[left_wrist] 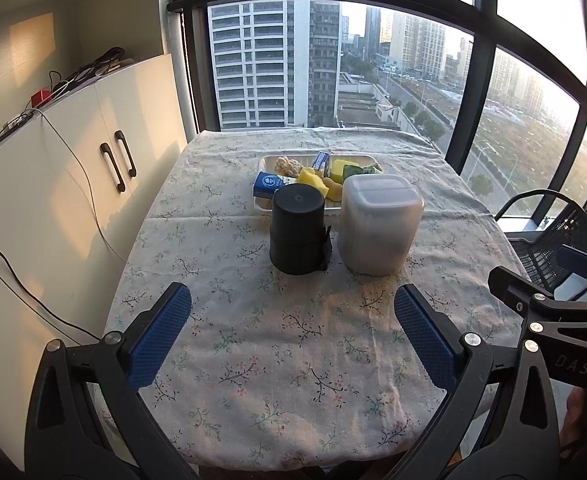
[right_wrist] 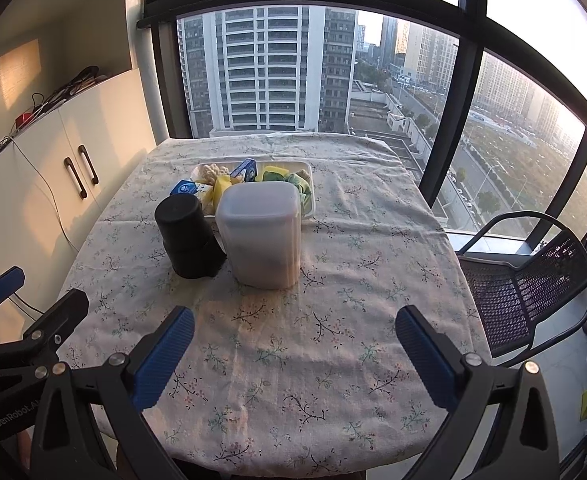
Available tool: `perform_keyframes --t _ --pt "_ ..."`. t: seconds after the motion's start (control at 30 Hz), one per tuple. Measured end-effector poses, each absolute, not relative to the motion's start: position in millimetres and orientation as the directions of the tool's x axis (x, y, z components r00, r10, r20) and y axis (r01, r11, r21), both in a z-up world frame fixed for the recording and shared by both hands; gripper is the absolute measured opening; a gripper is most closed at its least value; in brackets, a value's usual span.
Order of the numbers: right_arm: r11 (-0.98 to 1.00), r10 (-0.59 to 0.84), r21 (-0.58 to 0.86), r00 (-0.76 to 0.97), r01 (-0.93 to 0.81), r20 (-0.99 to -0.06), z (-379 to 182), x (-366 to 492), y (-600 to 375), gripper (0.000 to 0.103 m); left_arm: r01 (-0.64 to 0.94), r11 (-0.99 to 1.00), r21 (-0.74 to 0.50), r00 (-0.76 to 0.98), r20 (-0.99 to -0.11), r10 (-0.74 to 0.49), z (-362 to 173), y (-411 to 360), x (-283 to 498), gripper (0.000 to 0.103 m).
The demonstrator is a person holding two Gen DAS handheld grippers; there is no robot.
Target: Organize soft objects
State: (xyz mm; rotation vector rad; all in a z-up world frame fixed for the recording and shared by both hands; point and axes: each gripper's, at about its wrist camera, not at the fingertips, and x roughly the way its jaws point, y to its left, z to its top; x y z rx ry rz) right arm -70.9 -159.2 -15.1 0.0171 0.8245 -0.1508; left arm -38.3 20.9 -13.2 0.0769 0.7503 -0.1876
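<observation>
A white tray (left_wrist: 267,159) at the far middle of the table holds yellow and green sponges (left_wrist: 312,179), blue packets (left_wrist: 268,184) and a beige lumpy item (left_wrist: 285,165). In front of it stand a black cylindrical container (left_wrist: 298,229) and a frosted lidded container (left_wrist: 377,224). My left gripper (left_wrist: 291,316) is open and empty above the near table. My right gripper (right_wrist: 293,332) is open and empty, also near the front edge. The tray (right_wrist: 309,184), black container (right_wrist: 189,236) and frosted container (right_wrist: 262,234) show in the right wrist view too.
The table carries a floral cloth (left_wrist: 277,344). White cabinets (left_wrist: 73,184) with cables on top stand at the left. A black mesh chair (right_wrist: 533,280) stands at the right. Large windows (right_wrist: 373,80) are behind the table.
</observation>
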Motion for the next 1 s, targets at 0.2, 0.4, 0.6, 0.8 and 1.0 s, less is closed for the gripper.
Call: perform_keyframes --t 0.2,0.4,0.6,0.8,1.0 --pt "0.99 -0.126 -0.046 0.668 0.136 -0.734 -16.0 -70.3 -159.0 0.103 0.194 0.981 0.003 0.713 -0.687 -0.139 -14.2 20.3 -36.6 0.103" --pt "0.99 -0.126 -0.045 0.667 0.137 -0.734 -16.0 -70.4 -158.9 0.103 0.192 0.981 0.004 0.713 -0.688 -0.137 -14.7 19.1 -36.3 0.103" --pt "0.989 -0.127 -0.046 0.667 0.137 -0.735 -16.6 -69.6 -159.4 0.103 0.194 0.981 0.007 0.71 -0.691 -0.136 -15.7 18.8 -36.2 0.103" --pt "0.99 -0.125 -0.046 0.667 0.136 -0.734 -16.5 -69.5 -160.1 0.103 0.193 0.981 0.008 0.71 -0.691 -0.134 -15.5 18.0 -36.3 0.103" --pt "0.989 -0.128 -0.048 0.667 0.137 -0.734 -17.2 -69.2 -159.5 0.103 0.193 0.981 0.009 0.707 -0.694 -0.133 -15.5 19.8 -35.5 0.103"
